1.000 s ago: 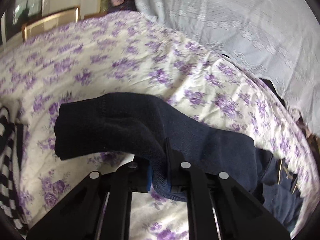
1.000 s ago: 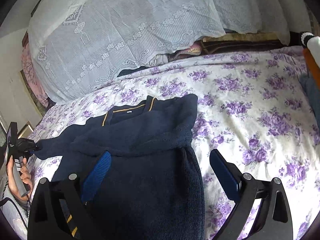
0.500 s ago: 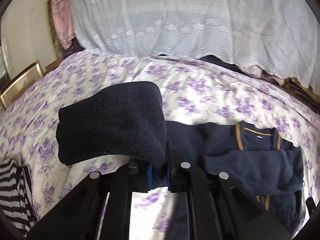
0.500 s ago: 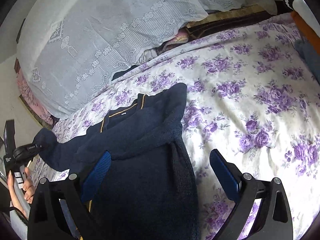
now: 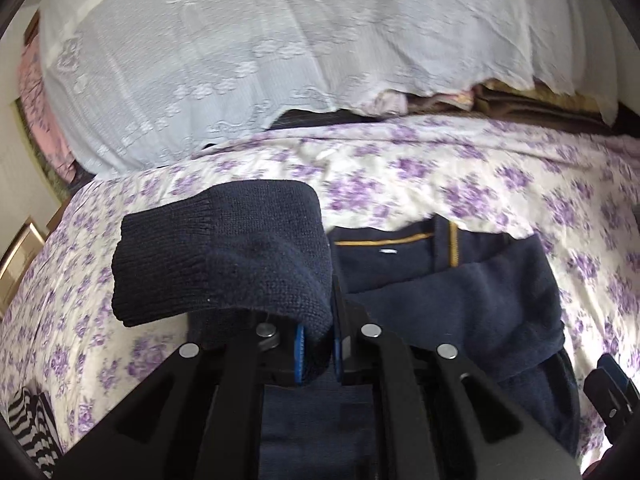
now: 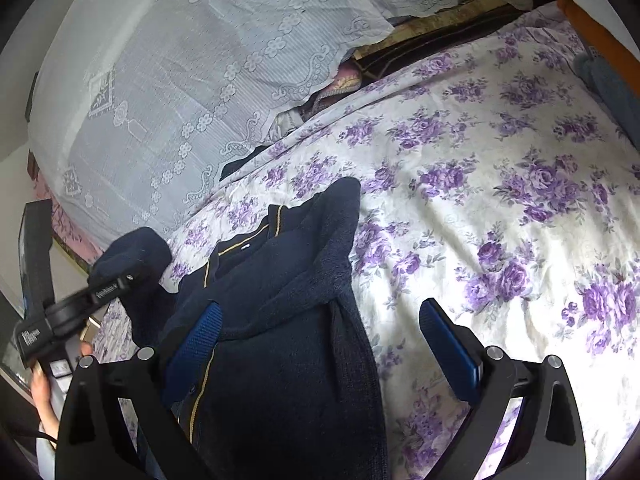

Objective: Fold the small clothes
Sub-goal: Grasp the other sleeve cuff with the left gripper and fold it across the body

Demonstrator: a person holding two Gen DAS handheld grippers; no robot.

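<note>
At the left edge of the left wrist view, a striped garment lies on the floral bedsheet, apart from the work. Just right of it, the left gripper, its jaws narrowed to a sliver, clamps the sleeve of a navy sweater, the ribbed cuff flopped to the left over the fingers. A second ago this sleeve was stretched out over bare sheet at the sweater's far side; since then the gripper has swept it across and rolled level, so that the gold-trimmed collar and the body of the sweater are now directly ahead of it. The right wrist view confirms it: the lifted sleeve hangs beside the collar instead of trailing off toward the bed's edge.

Further right, the other sleeve already lies folded across the sweater's chest. The right gripper hovers low over the hem end of the sweater, which lies lengthwise on the bed, its jaws spread wide and holding nothing, one blue pad above the fabric and the other above the sheet. A white lace cover drapes the bedding piled behind.

The carried sleeve appears nearly in place; laying it over the chest would likely finish the sleeve folds and leave the body to be doubled over.
</note>
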